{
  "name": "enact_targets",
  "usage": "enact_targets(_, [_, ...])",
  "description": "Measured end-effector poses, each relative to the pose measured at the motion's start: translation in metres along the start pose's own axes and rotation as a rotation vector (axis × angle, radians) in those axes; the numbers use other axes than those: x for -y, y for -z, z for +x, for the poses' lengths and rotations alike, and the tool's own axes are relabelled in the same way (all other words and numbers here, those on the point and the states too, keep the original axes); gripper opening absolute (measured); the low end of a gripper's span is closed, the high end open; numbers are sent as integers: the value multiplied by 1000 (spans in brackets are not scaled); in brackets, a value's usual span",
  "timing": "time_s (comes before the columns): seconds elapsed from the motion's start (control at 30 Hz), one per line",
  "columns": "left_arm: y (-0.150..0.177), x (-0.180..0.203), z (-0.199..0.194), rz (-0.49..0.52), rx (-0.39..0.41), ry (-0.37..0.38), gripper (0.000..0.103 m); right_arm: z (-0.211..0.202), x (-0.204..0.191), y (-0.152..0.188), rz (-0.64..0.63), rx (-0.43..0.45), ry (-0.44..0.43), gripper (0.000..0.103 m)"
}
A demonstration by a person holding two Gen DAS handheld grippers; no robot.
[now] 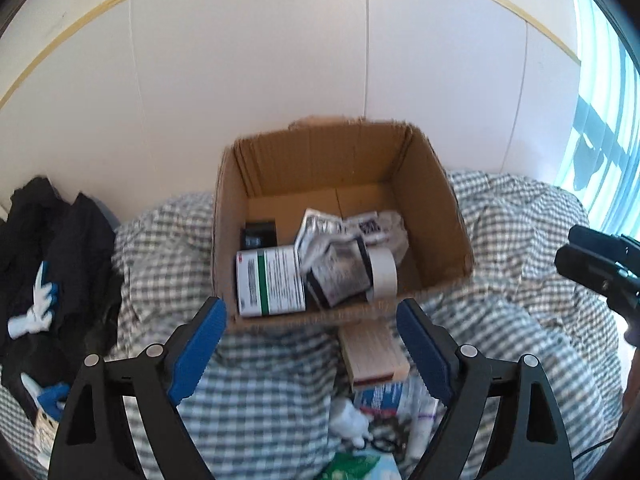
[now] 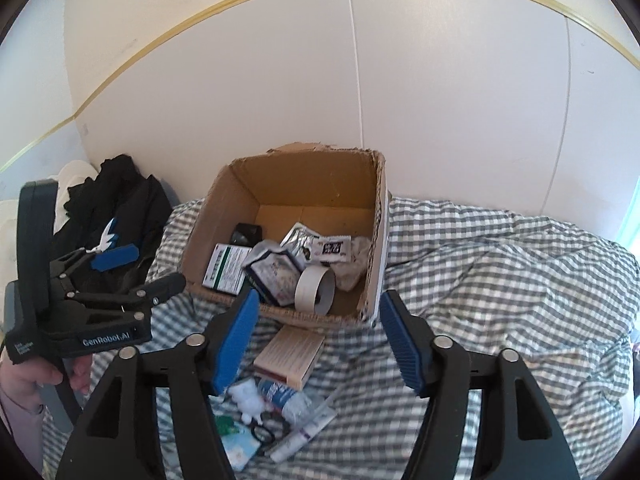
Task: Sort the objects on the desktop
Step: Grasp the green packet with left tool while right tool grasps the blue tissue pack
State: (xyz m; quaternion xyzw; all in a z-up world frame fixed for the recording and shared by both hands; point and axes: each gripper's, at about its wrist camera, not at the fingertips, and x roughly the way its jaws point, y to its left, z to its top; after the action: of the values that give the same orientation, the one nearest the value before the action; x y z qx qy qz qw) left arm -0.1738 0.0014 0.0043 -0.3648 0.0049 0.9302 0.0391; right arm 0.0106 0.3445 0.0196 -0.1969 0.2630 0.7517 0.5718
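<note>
Cardboard box (image 1: 434,216) sits open-topped on a bed covered in a gray-and-white checked blanket (image 1: 260,392), its far side against a white paneled wall (image 1: 280,60). Inside it you have a white carton with a green stripe (image 1: 270,282) at the near left corner, a roll of white tape (image 1: 383,274) on its side near the front wall, crumpled silver sachets (image 1: 340,232) in the middle, and a small black item (image 1: 259,234) toward the back left.

Your left gripper (image 1: 312,354) hovers just in front of the box, its blue-padded jaws spread wide and holding nothing. Your right gripper (image 2: 316,344) is also released, jaws wide apart and empty, aimed at the box from the near side.

On the blanket just in front of the box lies a pale paper-wrapped block (image 2: 290,354), touching the box's front wall. Nearer to you, a loose cluster rests on the blanket: a small white figurine (image 2: 248,398), a plastic bottle with a blue label (image 2: 282,396), a white tube (image 2: 298,438), a green-and-white packet (image 2: 238,442), and a dark looped item, too blurred to name.

At the bed's left edge, dark clothing (image 2: 120,208) is piled against the wall.
</note>
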Motion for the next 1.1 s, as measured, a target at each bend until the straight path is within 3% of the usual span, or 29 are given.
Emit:
enact_targets(0.33, [69, -9, 7, -62, -68, -1, 90, 13, -5, 49, 18, -79, -12, 64])
enact_targets(0.73, [151, 11, 55, -19, -279, 46, 89, 64, -9, 115, 73, -230, -41, 64])
enact_targets(0.93, [175, 11, 75, -7, -369, 76, 61, 86, -7, 140, 111, -309, -44, 64])
enact_targets(1.0, [178, 12, 78, -3, -385, 101, 60, 87, -9, 141, 102, -312, -39, 64])
enact_targets(1.07, [178, 15, 80, 14, -387, 121, 41, 88, -13, 142, 88, -315, -31, 64])
enact_targets(1.1, [178, 16, 79, 21, -385, 123, 40, 89, -14, 143, 82, -320, -31, 64])
